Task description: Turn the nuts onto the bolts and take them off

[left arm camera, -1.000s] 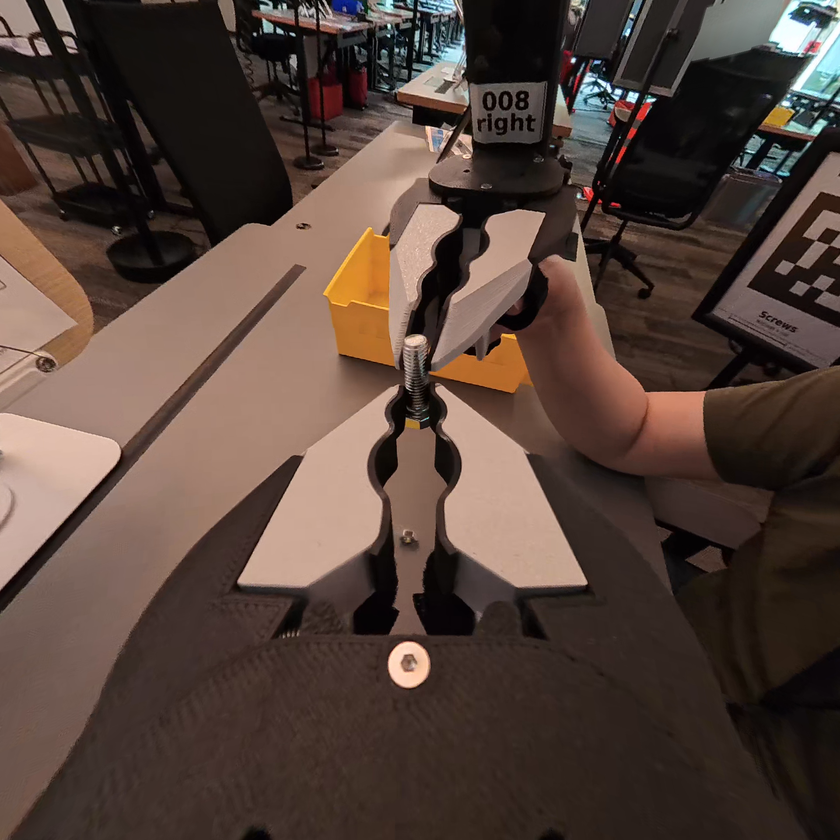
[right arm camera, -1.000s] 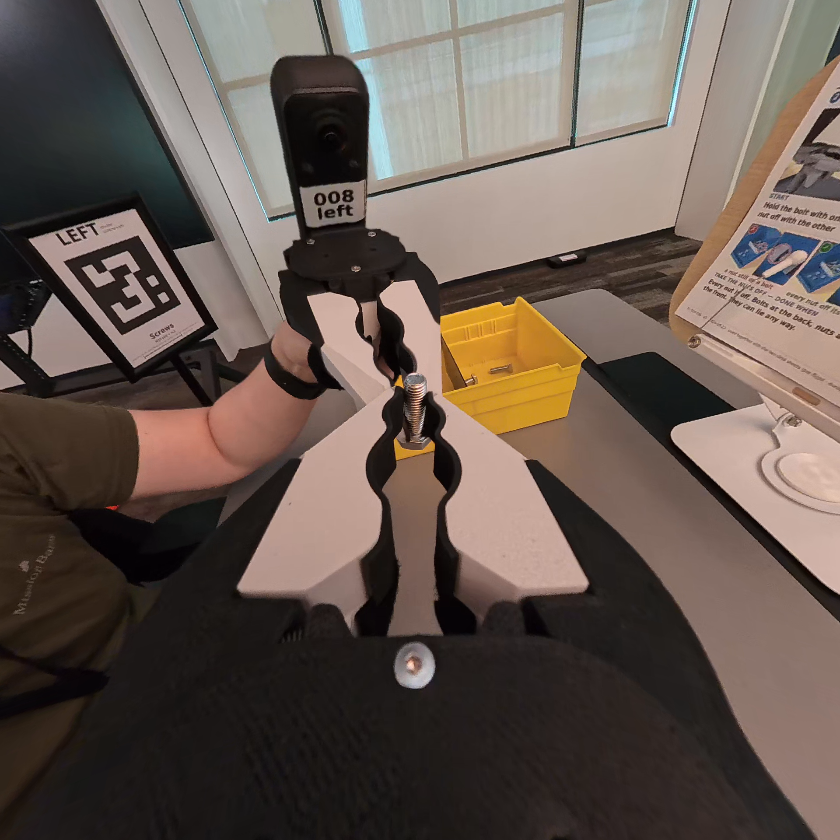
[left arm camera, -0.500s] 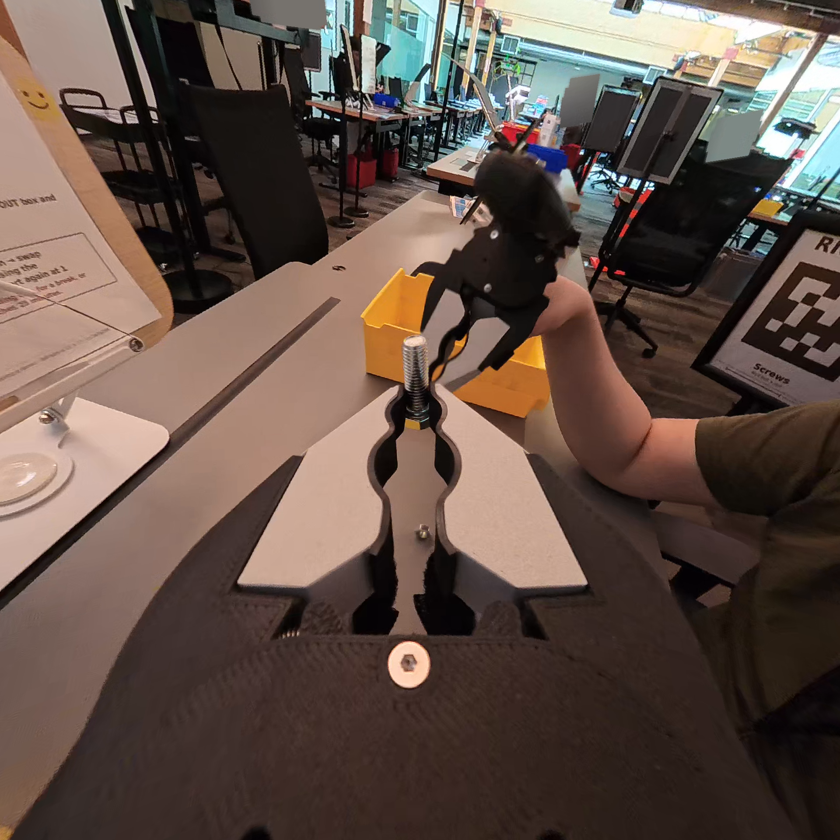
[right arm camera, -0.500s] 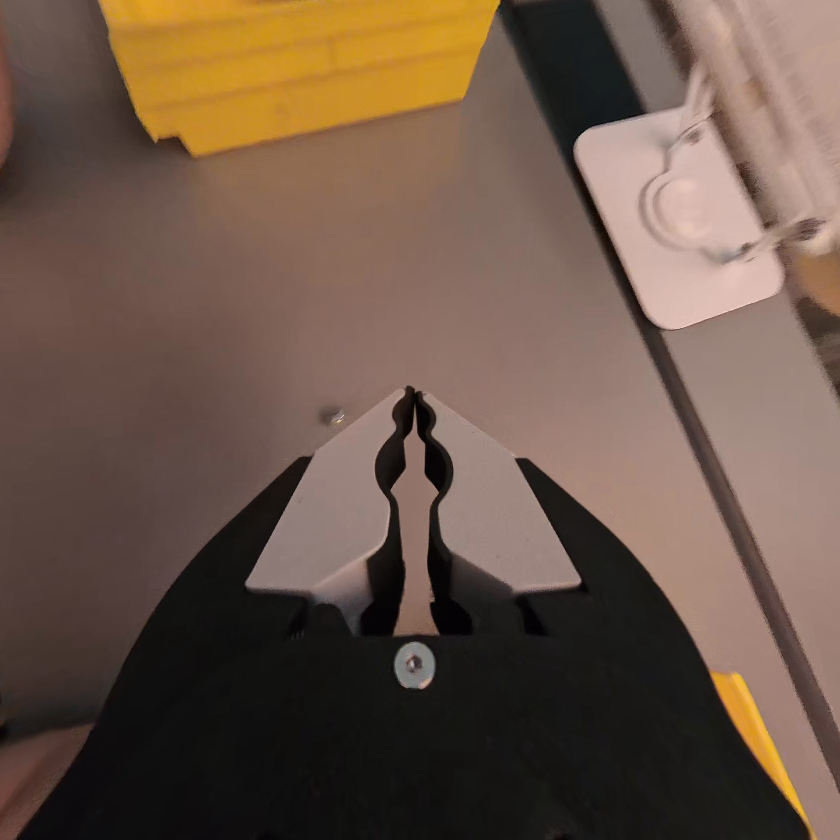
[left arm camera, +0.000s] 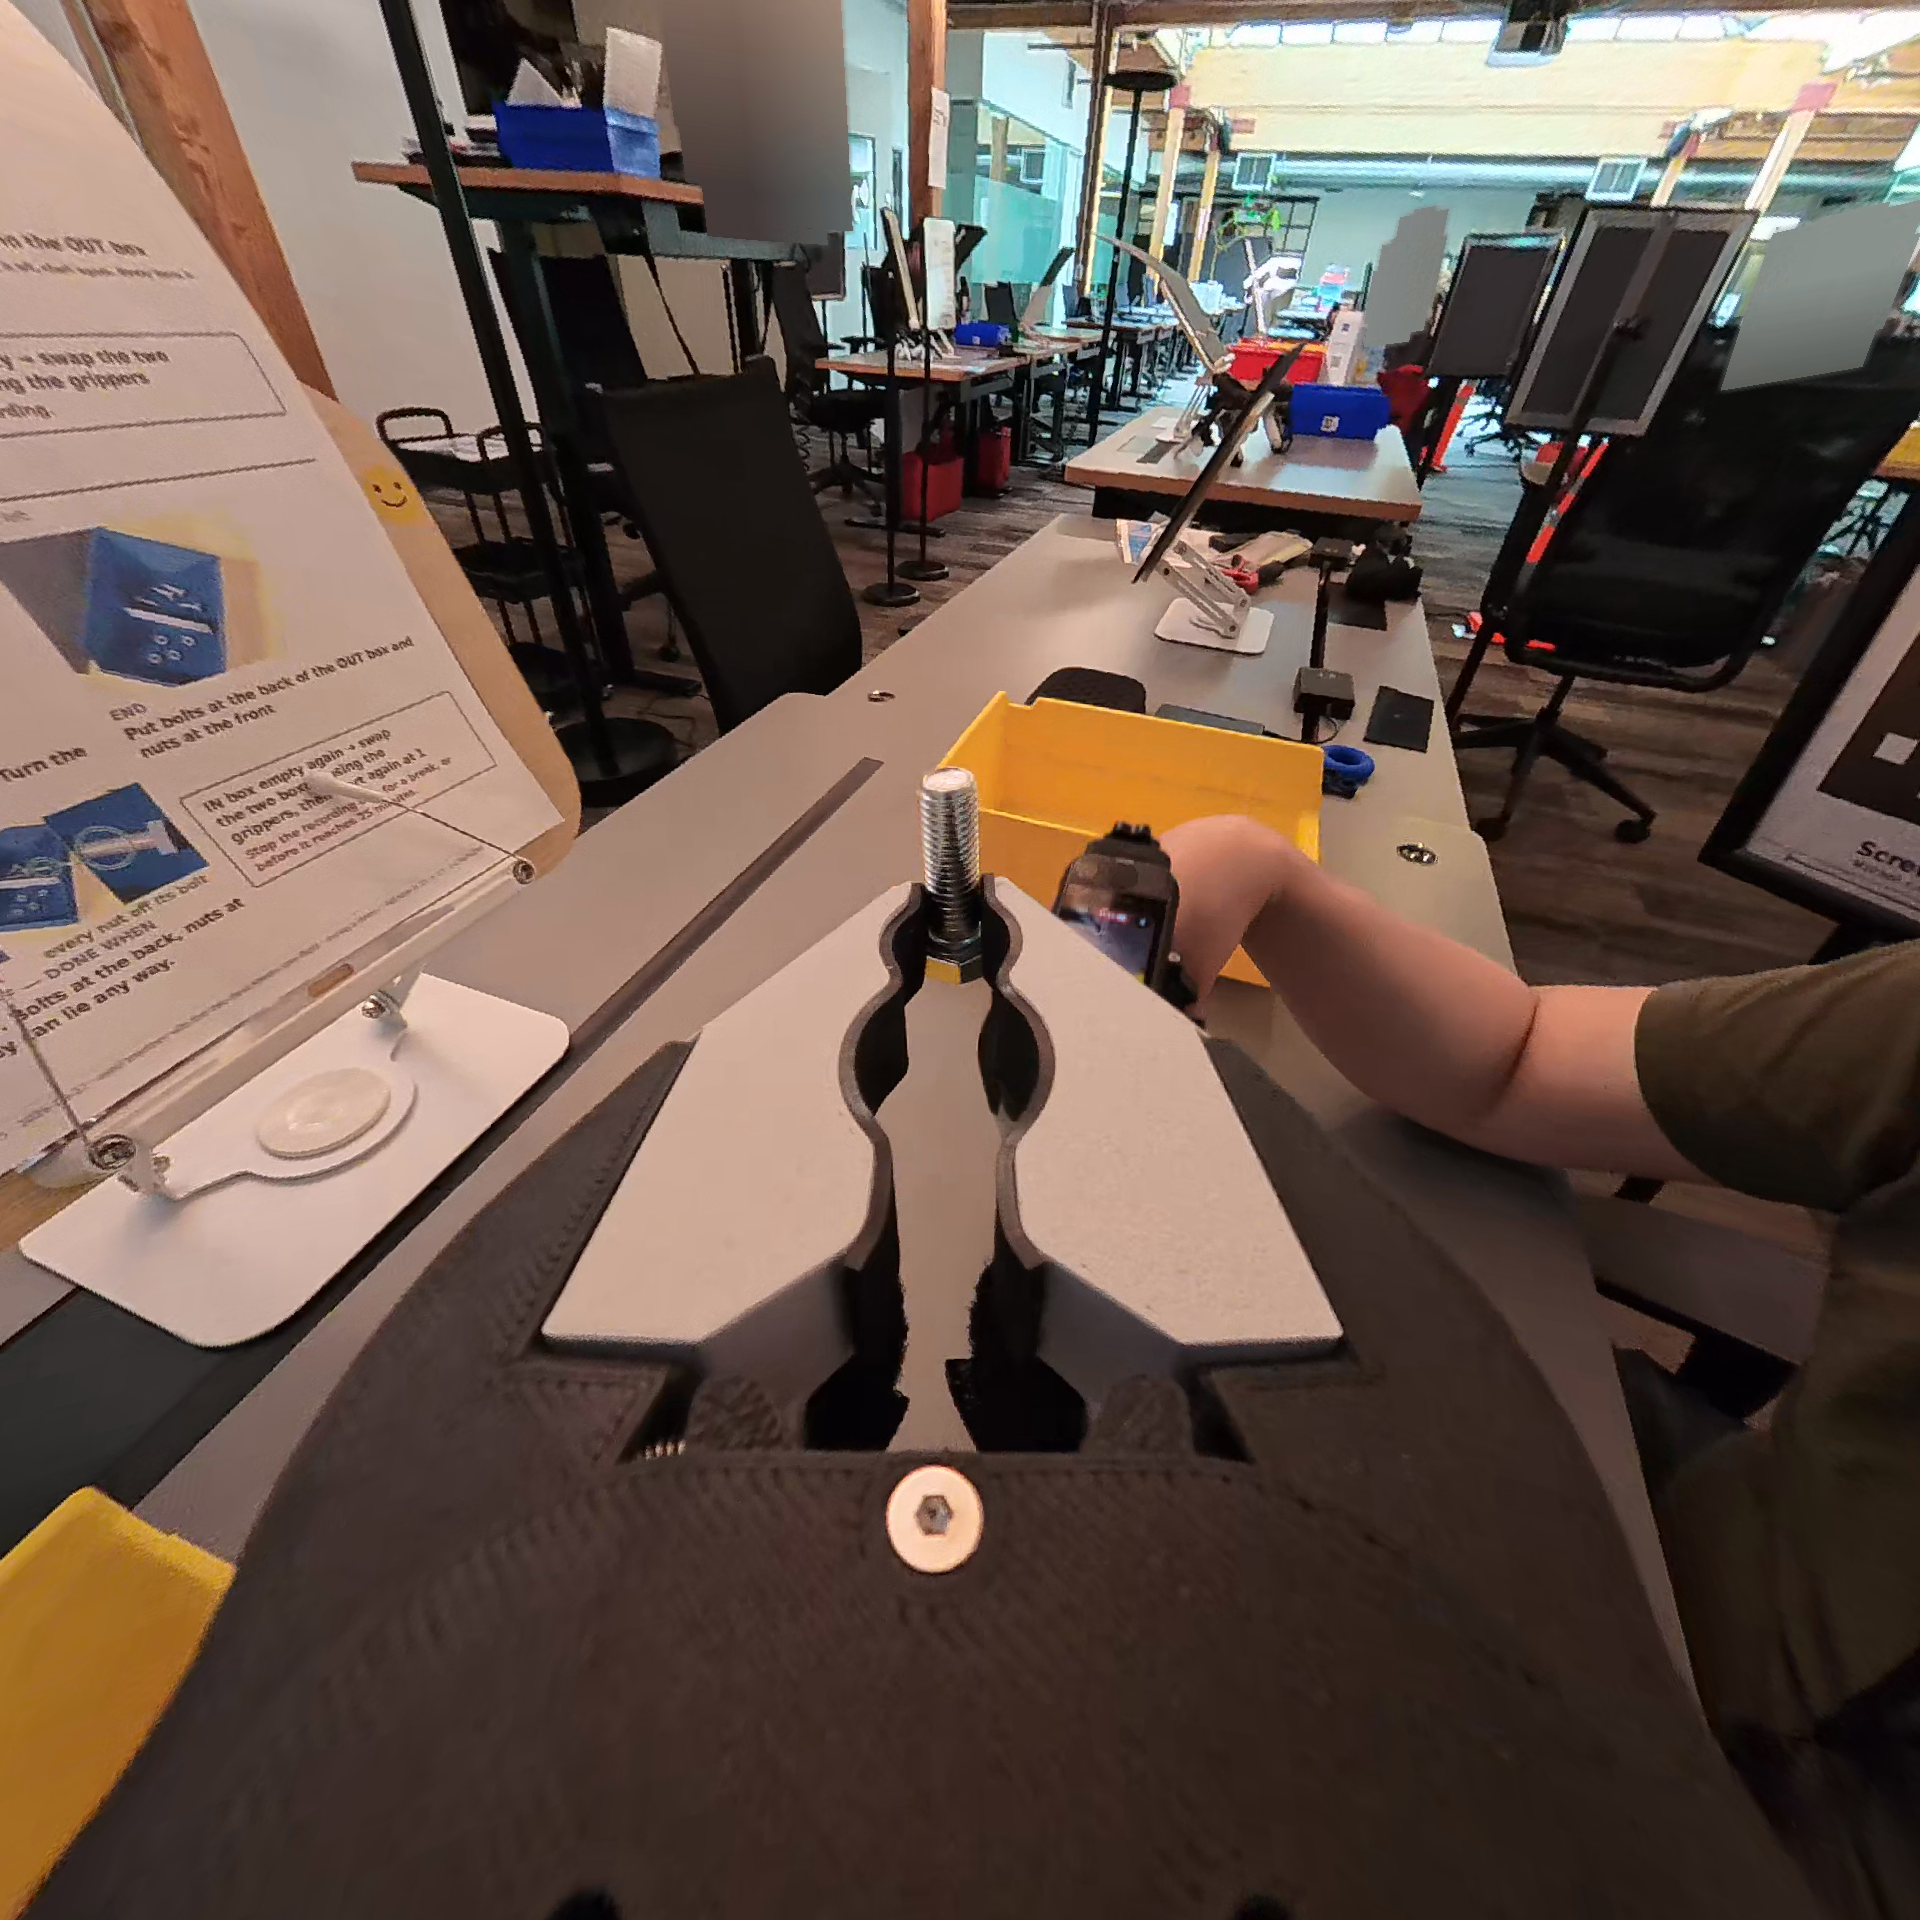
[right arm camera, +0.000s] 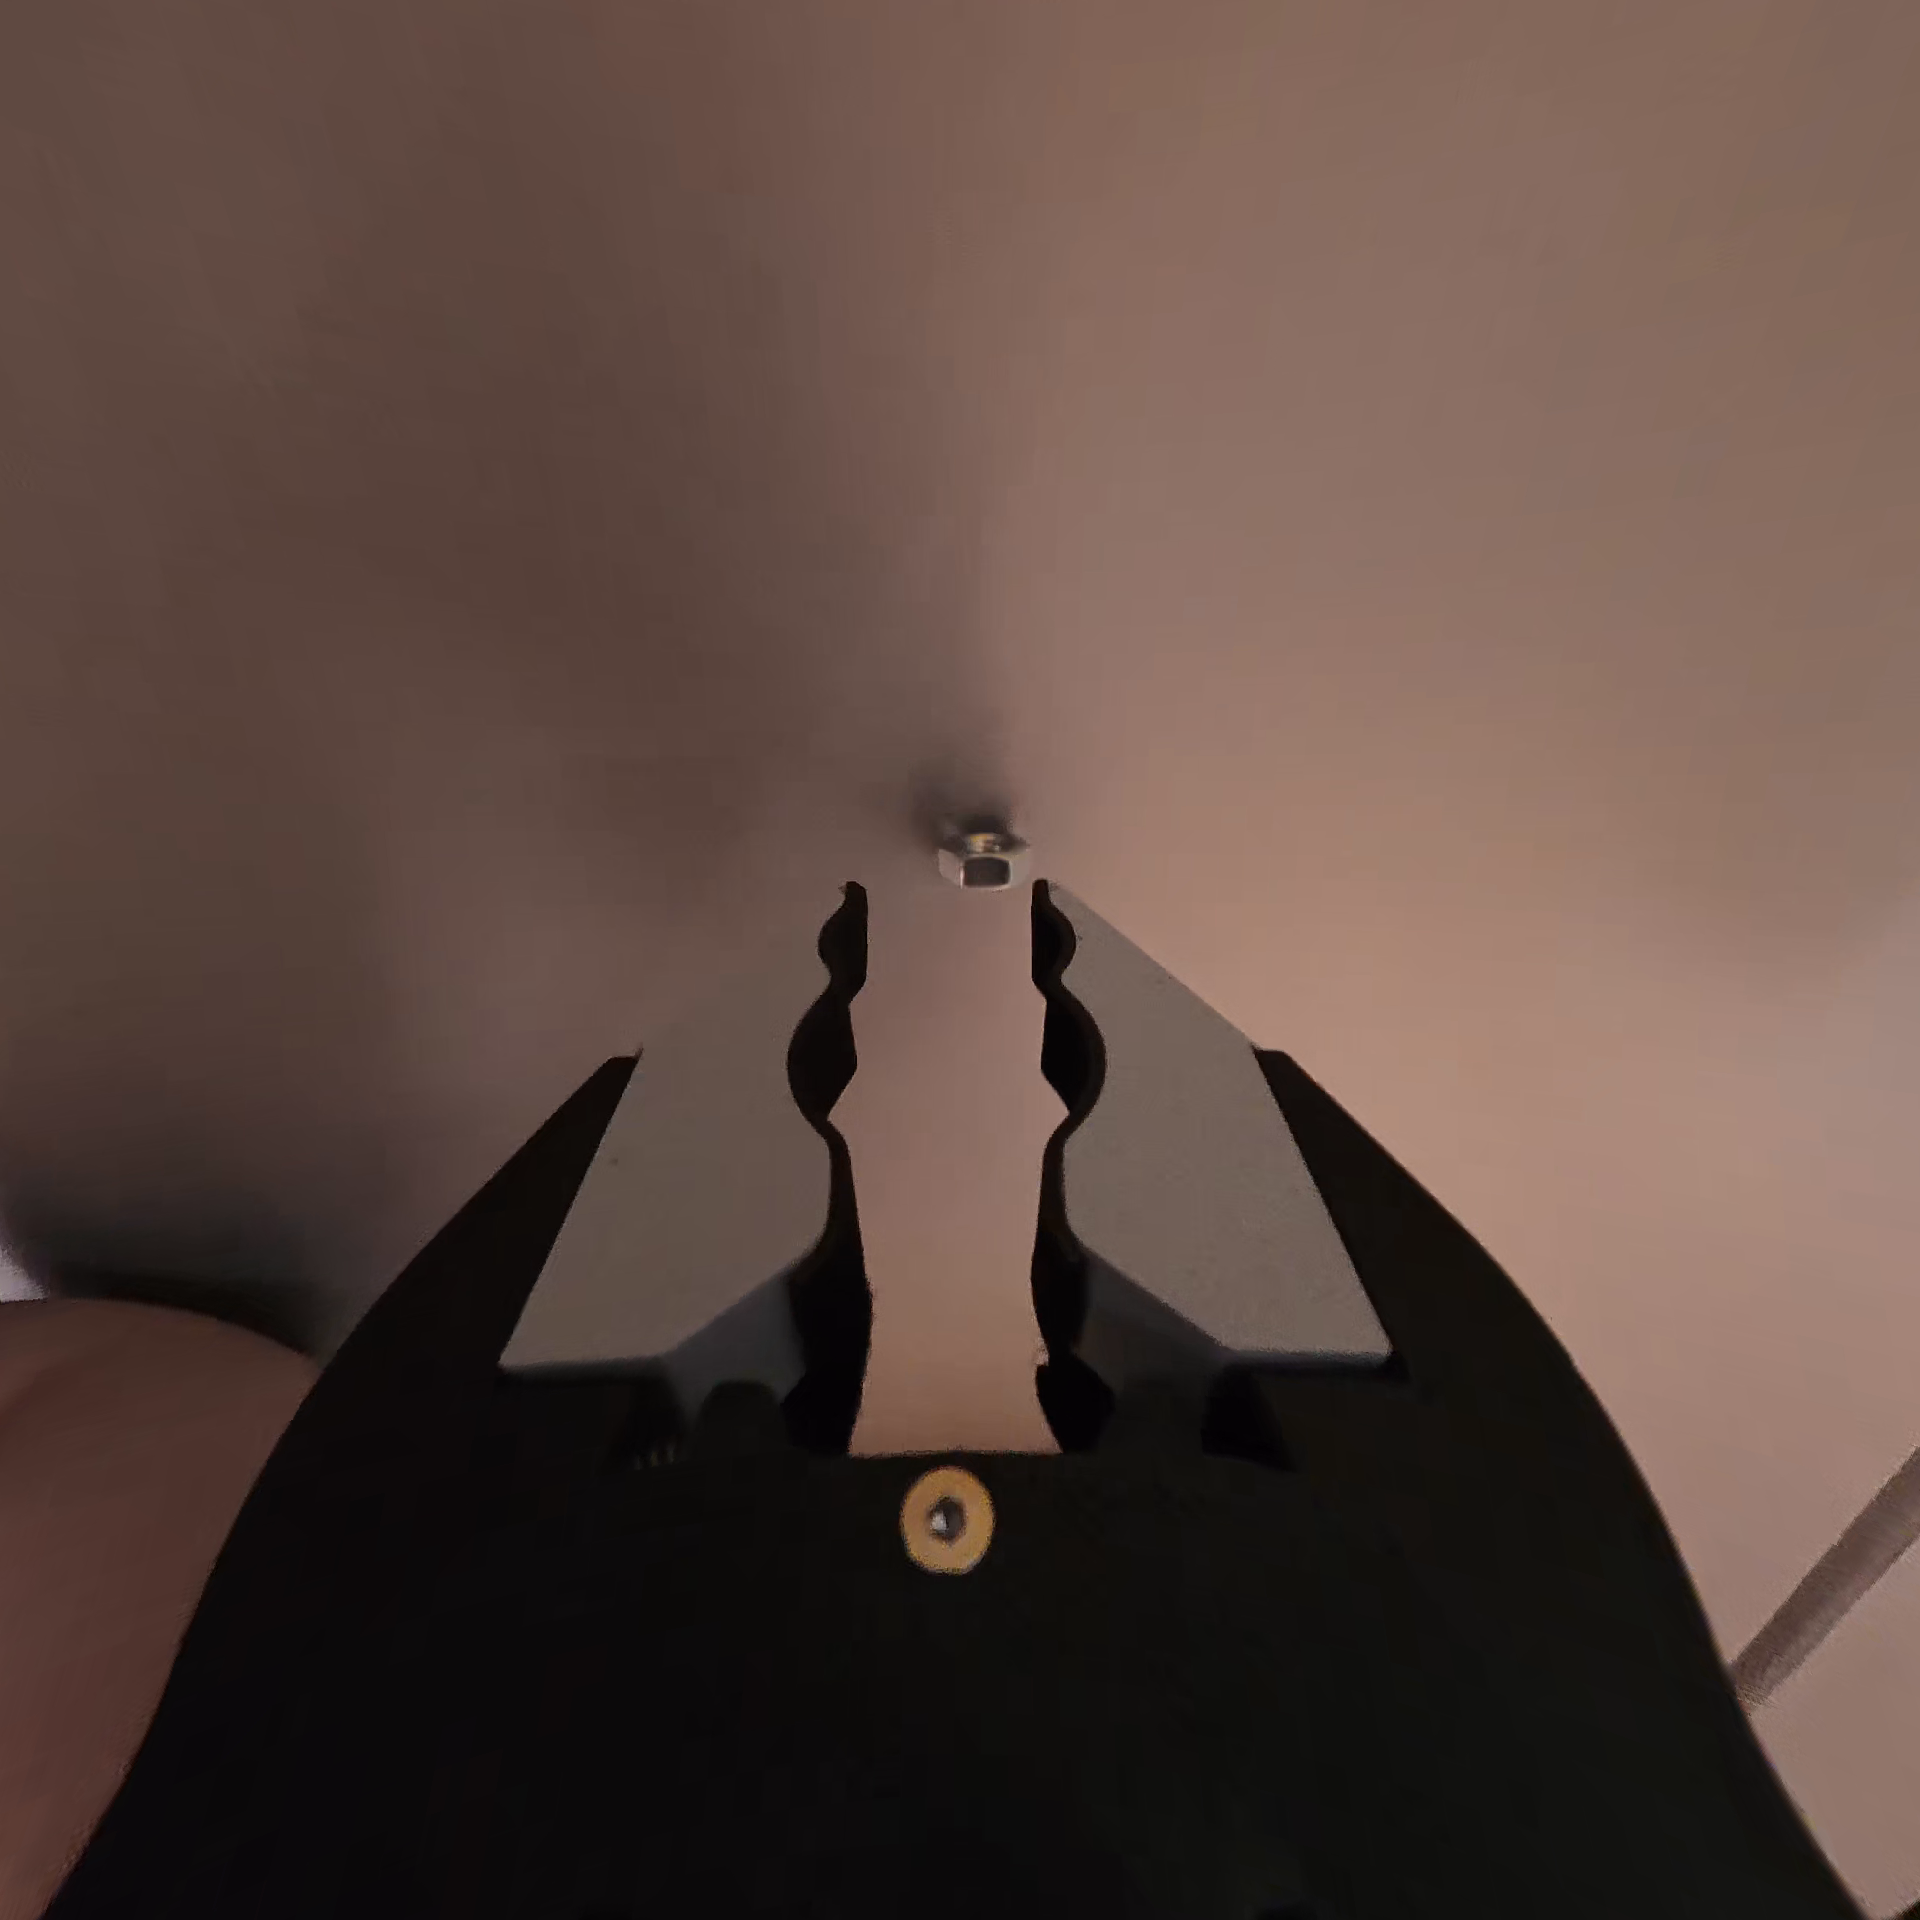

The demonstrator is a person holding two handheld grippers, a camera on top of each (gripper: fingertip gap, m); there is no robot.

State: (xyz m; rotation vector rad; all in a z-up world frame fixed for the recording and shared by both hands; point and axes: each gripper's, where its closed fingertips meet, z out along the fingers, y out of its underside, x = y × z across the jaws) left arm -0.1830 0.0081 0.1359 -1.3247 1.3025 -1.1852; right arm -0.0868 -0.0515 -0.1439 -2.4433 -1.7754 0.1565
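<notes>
My left gripper (left arm camera: 951,925) is shut on a silver bolt (left arm camera: 948,840) and holds it upright by its hex head, threads pointing up, above the grey table (left arm camera: 727,831). My right gripper (right arm camera: 943,888) is open and points down at the table, with a small silver nut (right arm camera: 980,855) lying on the table just past its fingertips, slightly toward the right fingertip. In the left wrist view the right gripper's body (left arm camera: 1117,909) shows low beside the bolt, its fingers hidden behind my left fingers.
A yellow bin (left arm camera: 1132,790) stands behind the bolt. An instruction sheet on a white stand (left arm camera: 301,1132) is at the left. Another yellow bin corner (left arm camera: 83,1652) is at the lower left. A person's forearm (left arm camera: 1403,1029) reaches in from the right.
The right gripper left the bolt, swung down to the table, and opened near the loose nut. The left gripper still holds the bolt and has tilted its view upward.
</notes>
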